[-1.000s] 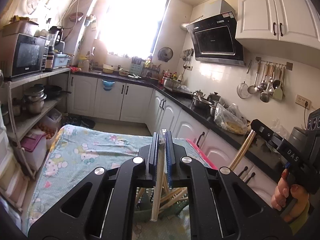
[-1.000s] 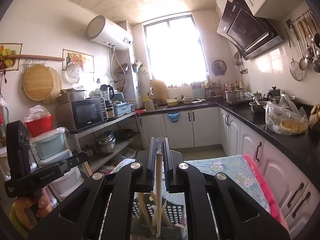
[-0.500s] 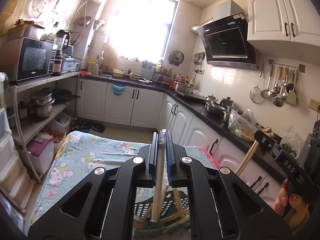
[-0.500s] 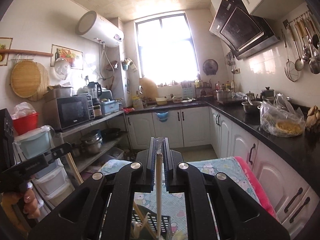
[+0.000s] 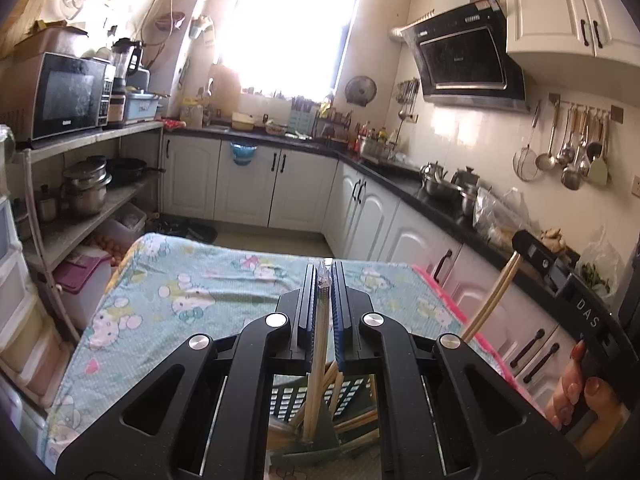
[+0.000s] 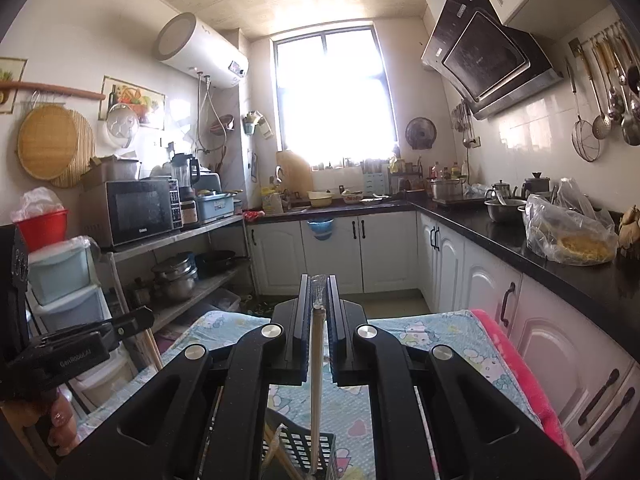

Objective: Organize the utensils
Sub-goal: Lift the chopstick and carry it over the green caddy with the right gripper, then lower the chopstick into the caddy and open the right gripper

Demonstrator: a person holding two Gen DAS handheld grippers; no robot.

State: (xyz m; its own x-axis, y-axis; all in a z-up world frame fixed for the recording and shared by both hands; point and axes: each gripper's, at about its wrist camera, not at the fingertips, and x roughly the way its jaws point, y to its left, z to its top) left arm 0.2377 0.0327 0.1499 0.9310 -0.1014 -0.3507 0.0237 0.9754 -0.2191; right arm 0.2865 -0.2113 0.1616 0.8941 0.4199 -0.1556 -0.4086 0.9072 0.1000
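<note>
A pale turquoise tablecloth [image 5: 208,292] printed with white cartoon cats and pink bows covers the worktop, edged along one side by a bright pink blanket [image 6: 516,364]. Both matte black plastic grippers, left [image 5: 323,280] and right [image 6: 319,284], carry fingers [image 5: 340,320] lined with ribbed blue pads. Each clamps a pale tan wooden chopstick [image 5: 318,364] [image 6: 316,392]. A dark grey perforated plastic basket [image 6: 300,448] sits below. Cabinets [image 5: 248,188] are white, handles black, the glossy stone counter [image 6: 560,264] black.

Blown-out window [image 6: 334,92] backlights the kitchen; fisheye edges curve and darken.
</note>
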